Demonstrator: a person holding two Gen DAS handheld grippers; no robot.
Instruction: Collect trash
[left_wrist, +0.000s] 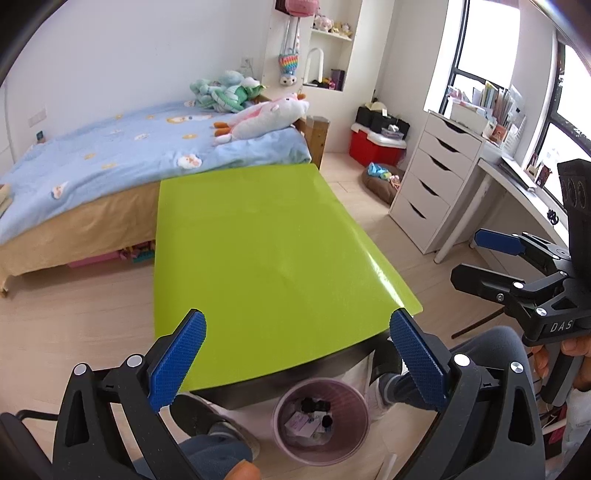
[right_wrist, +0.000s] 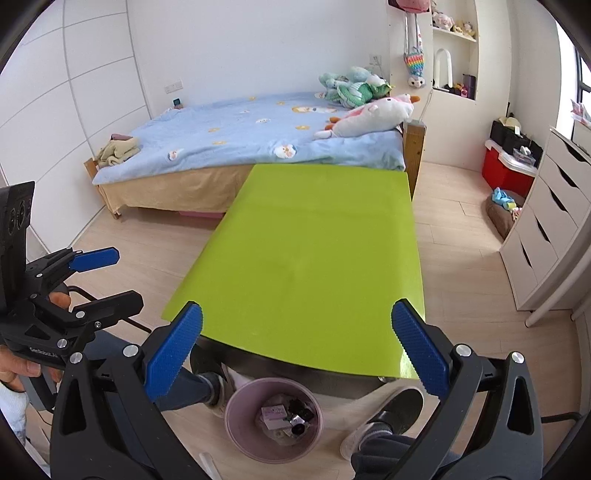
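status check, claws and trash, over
Left claw open, empty. Right claw open, empty. Trash sits in pink bin under green table's near edge. Nothing blocking.

Upright pink bin (right_wrist: 273, 421), seemingly trash-filled (right_wrist: 288, 415)

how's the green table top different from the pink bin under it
The table top is flat, rectangular and bright green, with nothing lying on it; the bin is round, pale pink and open at the top, with scraps of trash inside. The table top is raised on a dark table, while the bin stands on the wooden floor at the table's near edge, between the person's shoes. Both grippers, left and right, are open and hold nothing.
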